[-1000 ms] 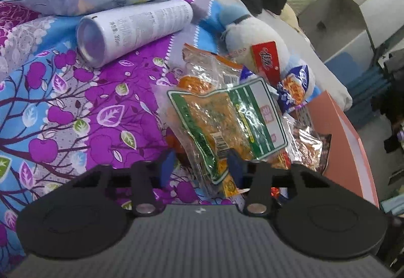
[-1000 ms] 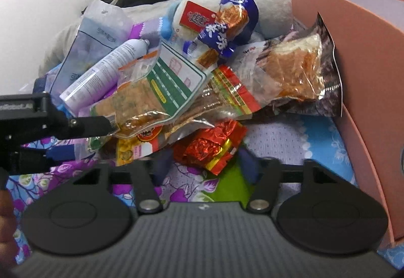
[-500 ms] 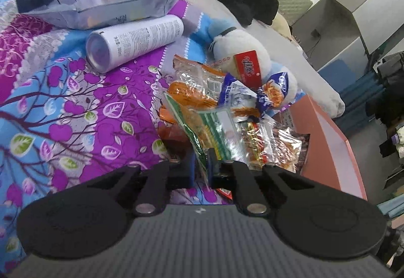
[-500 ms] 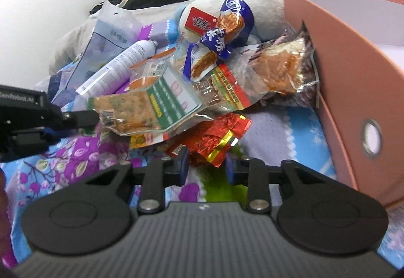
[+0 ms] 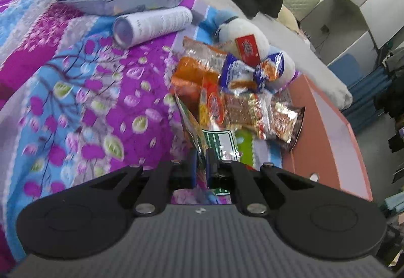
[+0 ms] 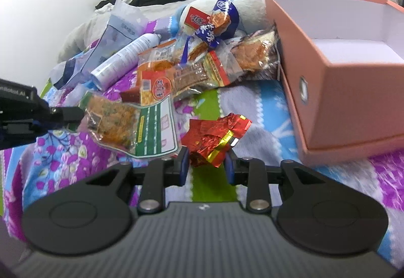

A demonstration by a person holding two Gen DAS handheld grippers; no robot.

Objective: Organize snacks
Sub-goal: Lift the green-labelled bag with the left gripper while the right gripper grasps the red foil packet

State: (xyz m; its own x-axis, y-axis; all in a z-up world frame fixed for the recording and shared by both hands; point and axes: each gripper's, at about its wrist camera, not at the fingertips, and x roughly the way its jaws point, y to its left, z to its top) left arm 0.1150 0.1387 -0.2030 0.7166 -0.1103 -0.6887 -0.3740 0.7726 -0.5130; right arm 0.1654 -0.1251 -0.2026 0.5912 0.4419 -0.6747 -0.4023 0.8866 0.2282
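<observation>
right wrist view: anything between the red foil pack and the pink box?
No. Between the red foil pack, gripped in the right tongs, and the pink box there is only bare bedspread; the right wrist view shows it.

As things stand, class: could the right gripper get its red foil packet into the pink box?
Probably yes. The right gripper is shut on the red foil packet, and the pink box sits just to its right with its top open. Only bare bedspread lies between.

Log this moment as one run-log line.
left gripper: shut on green-labelled snack bag | right gripper: shut on red foil packet | pink box: empty | both packets lifted off bedspread
</observation>
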